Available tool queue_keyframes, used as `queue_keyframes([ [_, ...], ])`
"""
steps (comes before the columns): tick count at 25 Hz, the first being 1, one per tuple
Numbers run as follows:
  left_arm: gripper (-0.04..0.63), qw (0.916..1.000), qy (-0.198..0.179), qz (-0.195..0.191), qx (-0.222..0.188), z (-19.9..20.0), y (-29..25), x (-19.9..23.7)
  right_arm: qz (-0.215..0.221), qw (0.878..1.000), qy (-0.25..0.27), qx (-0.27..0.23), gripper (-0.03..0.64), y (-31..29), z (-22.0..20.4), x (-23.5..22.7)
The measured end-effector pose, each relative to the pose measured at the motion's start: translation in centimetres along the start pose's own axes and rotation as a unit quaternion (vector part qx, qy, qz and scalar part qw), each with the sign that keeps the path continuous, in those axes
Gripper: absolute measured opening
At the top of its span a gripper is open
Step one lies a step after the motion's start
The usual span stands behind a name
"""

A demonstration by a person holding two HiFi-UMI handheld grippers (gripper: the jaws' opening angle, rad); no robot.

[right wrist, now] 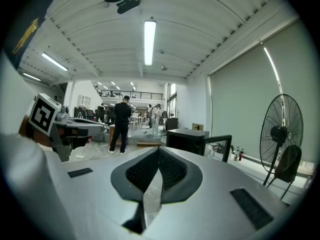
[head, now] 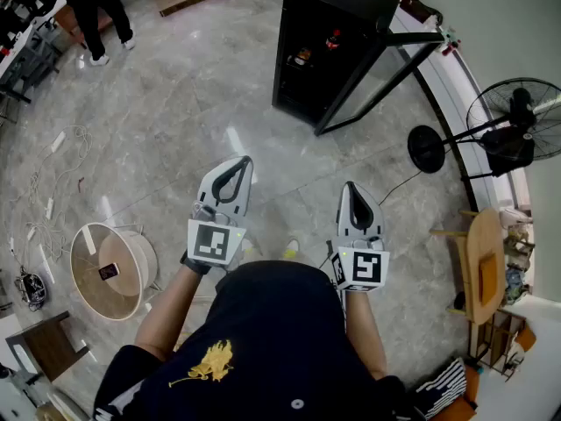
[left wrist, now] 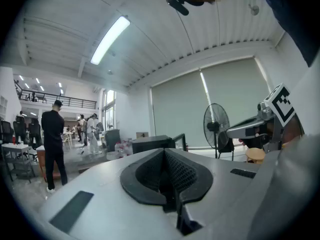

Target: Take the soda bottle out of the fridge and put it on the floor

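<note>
A black fridge [head: 324, 42] stands ahead on the marble floor with its glass door [head: 386, 64] swung open to the right. Inside it a dark bottle with a red cap [head: 333, 39] stands on a shelf, with an orange item [head: 302, 57] lower left. Both grippers are held in front of the person's chest, well short of the fridge. My left gripper [head: 244, 160] is shut and holds nothing; its tips [left wrist: 164, 150] meet. My right gripper [head: 351, 185] is shut and holds nothing too, tips [right wrist: 159, 149] together. The fridge [right wrist: 192, 140] shows beyond the right jaws.
A black floor fan [head: 517, 125] stands right of the fridge door. A round wooden side table [head: 484, 261] is at the right. A round tan stool or basket [head: 114, 270] and loose cables [head: 53, 191] lie left. A person in black [head: 96, 7] stands far left.
</note>
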State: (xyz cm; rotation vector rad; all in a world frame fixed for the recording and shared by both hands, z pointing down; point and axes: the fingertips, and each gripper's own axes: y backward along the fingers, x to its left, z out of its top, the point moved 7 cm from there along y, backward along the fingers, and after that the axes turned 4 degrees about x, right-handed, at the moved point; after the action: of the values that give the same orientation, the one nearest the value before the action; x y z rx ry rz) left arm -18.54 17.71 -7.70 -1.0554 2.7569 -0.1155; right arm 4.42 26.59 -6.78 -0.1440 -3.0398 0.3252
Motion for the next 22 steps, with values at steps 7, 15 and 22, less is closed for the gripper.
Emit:
queue_keyframes([
  [7, 0.017, 0.9998, -0.007, 0.019, 0.005, 0.0, 0.4, -0.2, 0.009, 1.0, 0.019, -0.006, -0.003, -0.1, -0.1, -0.7],
  [15, 0.017, 0.9981, -0.012, 0.059, 0.01, -0.4, 2.6, 2.3, 0.005, 1.0, 0.015, -0.025, -0.003, -0.3, -0.1, -0.4],
  [22, 0.017, 0.9972, 0.0, 0.075, 0.009, -1.0, 5.2, 3.9, 0.003, 0.999, -0.002, -0.043, 0.201, -0.8, 0.7, 1.3],
])
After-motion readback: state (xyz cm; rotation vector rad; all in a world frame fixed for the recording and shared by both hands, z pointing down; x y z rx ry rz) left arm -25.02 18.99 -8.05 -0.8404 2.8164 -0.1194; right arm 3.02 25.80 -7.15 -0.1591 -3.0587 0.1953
